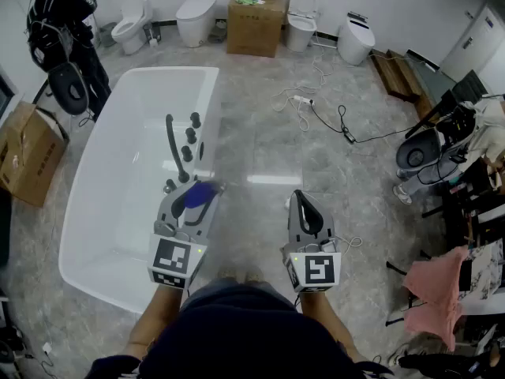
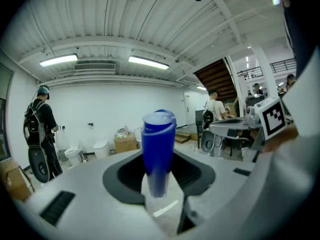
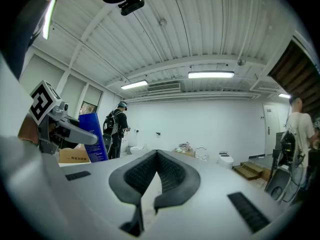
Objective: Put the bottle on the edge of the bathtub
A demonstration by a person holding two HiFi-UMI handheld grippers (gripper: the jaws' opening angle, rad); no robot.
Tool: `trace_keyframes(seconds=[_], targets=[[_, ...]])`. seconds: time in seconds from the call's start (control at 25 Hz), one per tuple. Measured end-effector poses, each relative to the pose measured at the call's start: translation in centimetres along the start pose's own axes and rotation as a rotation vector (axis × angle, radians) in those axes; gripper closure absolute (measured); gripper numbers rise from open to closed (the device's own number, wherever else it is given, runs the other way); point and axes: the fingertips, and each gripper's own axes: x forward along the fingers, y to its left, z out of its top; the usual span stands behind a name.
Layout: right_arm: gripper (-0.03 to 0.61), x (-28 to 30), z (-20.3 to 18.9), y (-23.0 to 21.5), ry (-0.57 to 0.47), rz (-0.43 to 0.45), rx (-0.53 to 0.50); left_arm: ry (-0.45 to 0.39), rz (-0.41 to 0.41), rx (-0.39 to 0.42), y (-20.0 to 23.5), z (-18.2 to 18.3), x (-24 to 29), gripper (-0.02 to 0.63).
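Grey tiled floor [image 1: 260, 133], white bathtub [image 1: 118, 212]

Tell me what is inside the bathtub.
Only the bathtub's bare white basin shows; black taps sit on its right rim. The left gripper and its blue bottle cover the near right corner.
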Motion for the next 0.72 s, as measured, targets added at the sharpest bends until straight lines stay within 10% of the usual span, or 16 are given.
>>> trace_keyframes(seconds=[0.72], targets=[[0.561, 9.5, -2.8, -3.5, 0.002, -0.050, 0.039, -0.002, -0.060, 0.007, 4.4, -1.1, 9.6, 0.463]])
